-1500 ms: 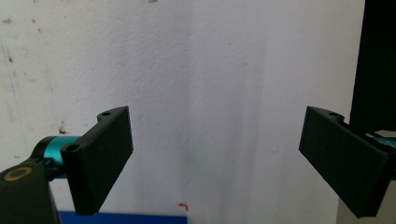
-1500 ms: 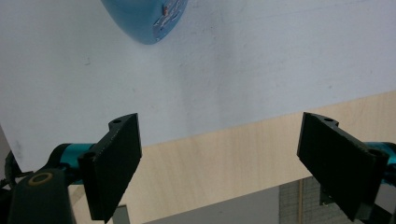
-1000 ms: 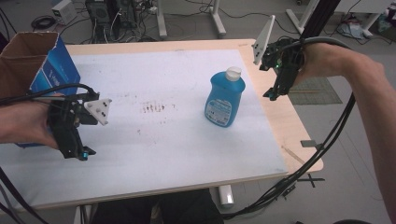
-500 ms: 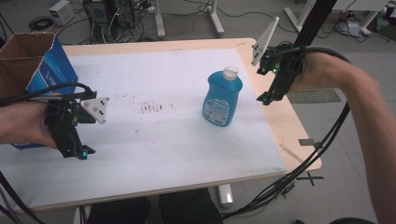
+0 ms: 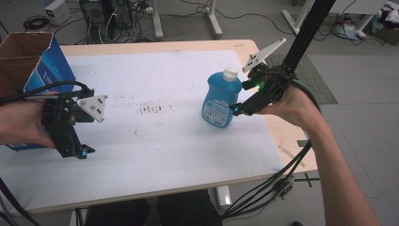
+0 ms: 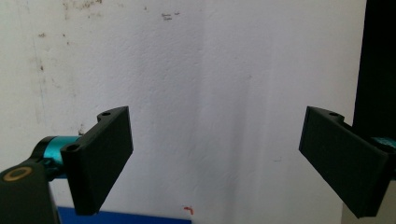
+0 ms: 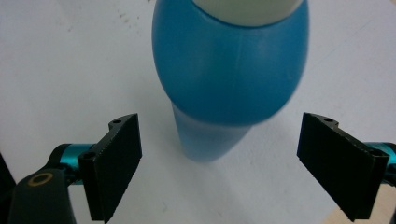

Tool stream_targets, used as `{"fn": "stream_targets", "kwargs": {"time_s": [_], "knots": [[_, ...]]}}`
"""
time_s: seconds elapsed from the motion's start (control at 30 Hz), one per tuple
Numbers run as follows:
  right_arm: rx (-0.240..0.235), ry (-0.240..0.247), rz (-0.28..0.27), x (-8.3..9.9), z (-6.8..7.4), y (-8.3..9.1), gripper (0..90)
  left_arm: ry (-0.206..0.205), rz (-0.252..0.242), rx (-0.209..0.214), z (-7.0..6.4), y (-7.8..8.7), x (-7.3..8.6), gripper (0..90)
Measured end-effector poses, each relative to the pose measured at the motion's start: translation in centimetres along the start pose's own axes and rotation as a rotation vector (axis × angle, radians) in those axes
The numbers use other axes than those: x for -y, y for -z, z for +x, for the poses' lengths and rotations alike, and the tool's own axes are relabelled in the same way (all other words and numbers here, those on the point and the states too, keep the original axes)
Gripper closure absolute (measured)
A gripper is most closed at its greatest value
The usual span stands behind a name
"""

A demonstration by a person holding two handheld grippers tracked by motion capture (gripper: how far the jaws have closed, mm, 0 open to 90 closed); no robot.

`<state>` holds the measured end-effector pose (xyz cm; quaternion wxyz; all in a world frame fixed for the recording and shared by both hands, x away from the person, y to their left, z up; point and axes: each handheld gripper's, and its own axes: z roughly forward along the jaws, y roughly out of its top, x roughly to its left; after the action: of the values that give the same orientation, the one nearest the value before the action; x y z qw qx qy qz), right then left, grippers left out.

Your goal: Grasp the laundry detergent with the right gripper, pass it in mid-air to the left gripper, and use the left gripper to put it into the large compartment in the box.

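High view: the upright blue bottle (image 5: 219, 97) is approached by the right tool (image 5: 238, 108), jaws spread; if nudged off-centre, it could be toppled rightwards.

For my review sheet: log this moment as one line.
right gripper: open, at blue bottle, not gripping | left gripper: open, over white table cover | cardboard box: far left

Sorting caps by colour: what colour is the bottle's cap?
White, on the blue bottle; cap shows best in the high view.
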<state>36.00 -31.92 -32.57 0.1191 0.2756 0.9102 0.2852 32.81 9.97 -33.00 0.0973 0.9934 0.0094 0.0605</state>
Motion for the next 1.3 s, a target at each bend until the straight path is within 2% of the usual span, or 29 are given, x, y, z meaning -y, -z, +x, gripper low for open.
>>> {"fn": "stream_targets", "kwargs": {"time_s": [0.13, 0.17, 0.3, 0.5, 0.7, 1.1, 1.17, 1.3], "knots": [[0.001, -0.042, -0.058, 0.2, 0.3, -1.1, 13.3, 0.008, -0.008, -0.006, -0.2, 0.2, 0.3, 9.8], [0.001, -0.042, -0.058, 0.2, 0.3, -1.1, 13.3, 0.008, -0.008, -0.006, -0.2, 0.2, 0.3, 9.8], [0.029, -0.080, -0.116, 0.5, 0.5, -2.0, 13.3, 0.016, -0.008, -0.010, -0.3, 0.3, 0.6, 9.8], [0.062, -0.113, -0.170, 0.8, 0.8, -3.0, 13.3, 0.019, -0.010, -0.021, -0.3, 0.4, 0.8, 9.8], [0.065, -0.123, -0.183, 0.9, 1.0, -3.7, 13.3, 0.014, -0.013, -0.027, -0.3, 0.5, 0.8, 9.8], [0.085, -0.126, -0.203, 1.0, 0.9, -4.0, 13.8, 0.026, -0.015, -0.036, -0.3, 0.6, 1.0, 9.8], [0.074, -0.129, -0.207, 1.1, 0.9, -4.0, 16.8, 0.026, -0.015, -0.036, -0.3, 0.6, 1.0, 9.8], [0.075, -0.132, -0.207, 1.2, 0.8, -4.2, 16.9, 0.024, -0.014, -0.037, -0.2, 0.6, 1.0, 9.8]]}}
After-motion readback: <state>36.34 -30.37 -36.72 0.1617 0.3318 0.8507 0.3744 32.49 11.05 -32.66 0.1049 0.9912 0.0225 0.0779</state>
